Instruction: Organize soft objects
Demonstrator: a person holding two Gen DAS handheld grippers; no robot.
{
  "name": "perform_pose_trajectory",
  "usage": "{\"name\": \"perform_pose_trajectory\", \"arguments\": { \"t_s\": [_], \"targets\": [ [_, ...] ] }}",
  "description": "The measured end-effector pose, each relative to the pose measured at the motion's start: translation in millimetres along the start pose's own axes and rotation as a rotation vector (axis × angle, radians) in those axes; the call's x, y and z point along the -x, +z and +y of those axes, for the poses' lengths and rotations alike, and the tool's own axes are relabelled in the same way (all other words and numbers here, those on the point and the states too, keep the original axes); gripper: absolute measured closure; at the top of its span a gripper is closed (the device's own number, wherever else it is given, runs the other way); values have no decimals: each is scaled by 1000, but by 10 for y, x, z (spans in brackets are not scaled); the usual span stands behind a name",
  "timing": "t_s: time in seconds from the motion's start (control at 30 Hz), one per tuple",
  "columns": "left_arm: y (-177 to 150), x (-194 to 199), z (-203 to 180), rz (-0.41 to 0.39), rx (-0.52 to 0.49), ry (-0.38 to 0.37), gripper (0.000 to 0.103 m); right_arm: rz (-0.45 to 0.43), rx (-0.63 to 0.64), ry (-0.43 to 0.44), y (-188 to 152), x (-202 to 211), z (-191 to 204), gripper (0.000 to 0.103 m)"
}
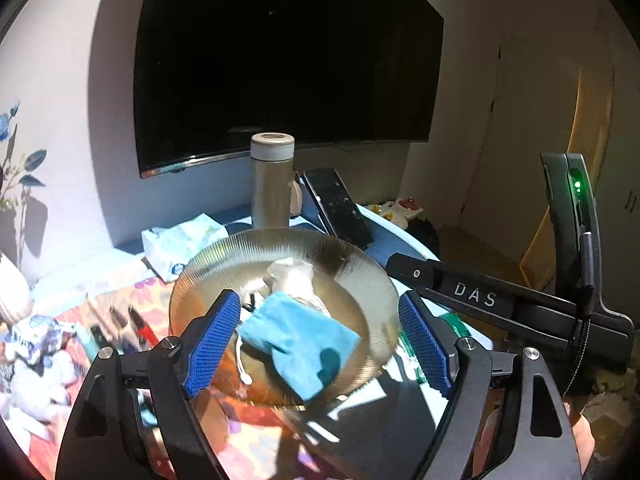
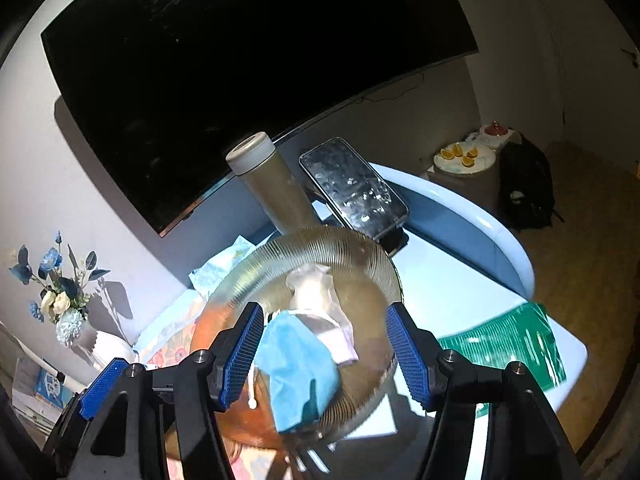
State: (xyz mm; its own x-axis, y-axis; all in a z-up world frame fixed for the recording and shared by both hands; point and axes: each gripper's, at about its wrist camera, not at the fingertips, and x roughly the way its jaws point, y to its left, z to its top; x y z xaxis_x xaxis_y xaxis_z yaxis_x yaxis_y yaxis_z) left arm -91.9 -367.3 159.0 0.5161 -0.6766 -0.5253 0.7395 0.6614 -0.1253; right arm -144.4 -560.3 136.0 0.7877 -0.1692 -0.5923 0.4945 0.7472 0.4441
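A ribbed glass bowl [image 1: 224, 256] [image 2: 320, 240] sits on the table. Inside it lie a blue drawstring pouch [image 1: 300, 340] [image 2: 300, 364], a pale translucent pouch [image 1: 294, 278] [image 2: 312, 288] and a pinkish-white cloth [image 2: 344, 344]. My left gripper [image 1: 320, 340] is open above the bowl, its blue pads [image 1: 212, 344] on either side of the blue pouch, not touching it. My right gripper [image 2: 328, 354] is also open over the bowl, empty. The right gripper's body [image 1: 500, 304] shows at right in the left wrist view.
A metal flask [image 1: 272, 180] [image 2: 276, 184] and a propped phone [image 1: 338, 206] [image 2: 356, 188] stand behind the bowl. A tissue pack [image 1: 180, 244], a flower vase [image 2: 64, 304], a green sheet [image 2: 512, 344], a plush toy [image 1: 40, 376] and pens [image 1: 132, 328] lie around. A dark TV [image 1: 280, 60] hangs behind.
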Motion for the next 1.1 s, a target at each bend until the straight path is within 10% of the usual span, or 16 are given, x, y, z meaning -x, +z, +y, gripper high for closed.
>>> {"name": "perform_pose_trajectory", "arguments": {
  "t_s": [0.6,1.1],
  "targets": [
    [-479,834,144,117,70,125,23,111,95,38,-721,379,367,39],
    [-1093,1560,1608,125,320,335,23,159,366,143,-1414,350,1573,39]
  ]
}}
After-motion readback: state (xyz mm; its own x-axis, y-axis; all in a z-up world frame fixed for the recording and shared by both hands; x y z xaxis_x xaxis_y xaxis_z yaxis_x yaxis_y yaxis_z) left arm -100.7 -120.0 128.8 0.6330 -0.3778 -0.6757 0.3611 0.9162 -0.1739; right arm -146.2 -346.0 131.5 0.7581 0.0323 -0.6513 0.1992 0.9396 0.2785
